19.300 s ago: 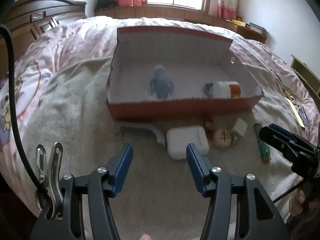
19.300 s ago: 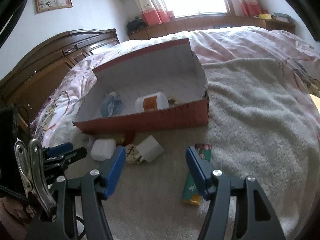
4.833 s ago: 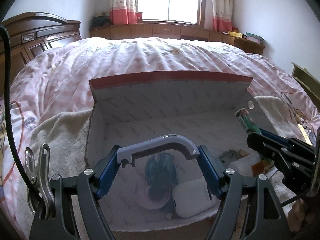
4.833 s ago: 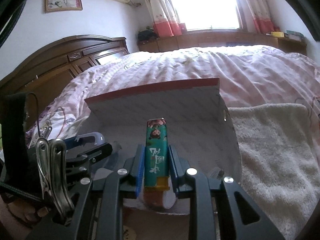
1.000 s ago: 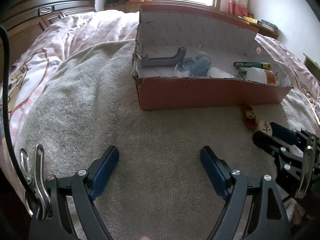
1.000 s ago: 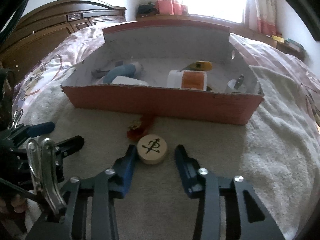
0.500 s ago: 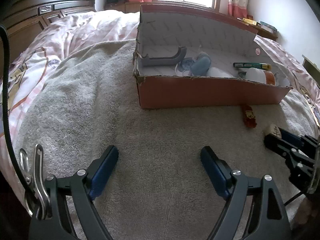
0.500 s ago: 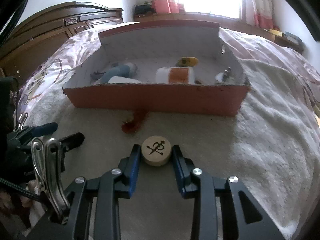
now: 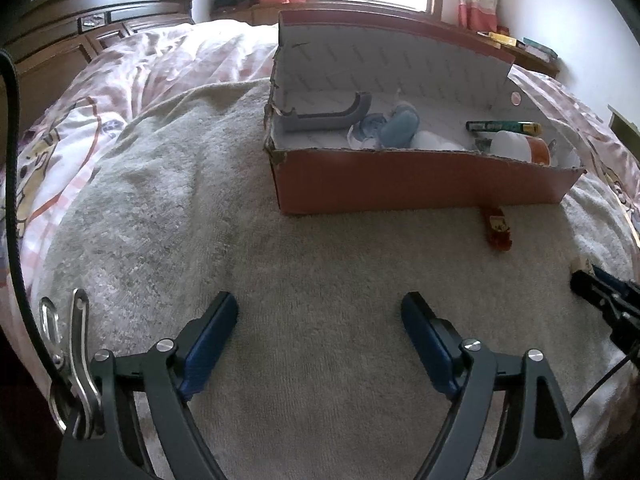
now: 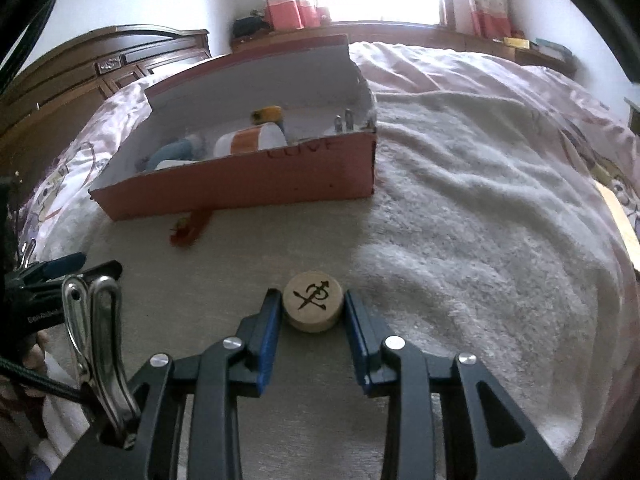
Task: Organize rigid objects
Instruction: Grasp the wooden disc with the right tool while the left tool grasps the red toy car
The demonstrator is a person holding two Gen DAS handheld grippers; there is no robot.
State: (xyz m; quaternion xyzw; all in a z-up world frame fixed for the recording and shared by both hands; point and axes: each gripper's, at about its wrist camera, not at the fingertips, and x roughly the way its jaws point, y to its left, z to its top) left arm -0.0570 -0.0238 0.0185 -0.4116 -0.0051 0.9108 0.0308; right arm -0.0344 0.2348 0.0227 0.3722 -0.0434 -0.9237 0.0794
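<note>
In the right wrist view my right gripper [image 10: 313, 307] is shut on a round wooden chess piece [image 10: 313, 306] with a black character on top, both blue pads pressed to its rim, above the grey towel. The red cardboard box [image 10: 256, 184] lies ahead and to the left, holding a white bottle with an orange label [image 10: 252, 141], a blue item and other pieces. A small red object [image 10: 191, 227] lies on the towel before the box. My left gripper [image 9: 319, 346] stands open and empty over the towel, short of the box [image 9: 420, 182]. The right gripper [image 9: 600, 292] shows at the far right there.
The box holds a grey curved handle [image 9: 328, 118], a green lighter [image 9: 502, 126] and the bottle [image 9: 520, 146]. The red object [image 9: 497, 228] lies by the box's front wall. A pink quilt [image 9: 168, 64] surrounds the grey towel [image 9: 160, 208]; a dark wooden headboard [image 10: 100, 68] stands at the left.
The right gripper closed on the wooden chess piece and carried it to the right, away from the box front and the red object. The left gripper stayed put, open.
</note>
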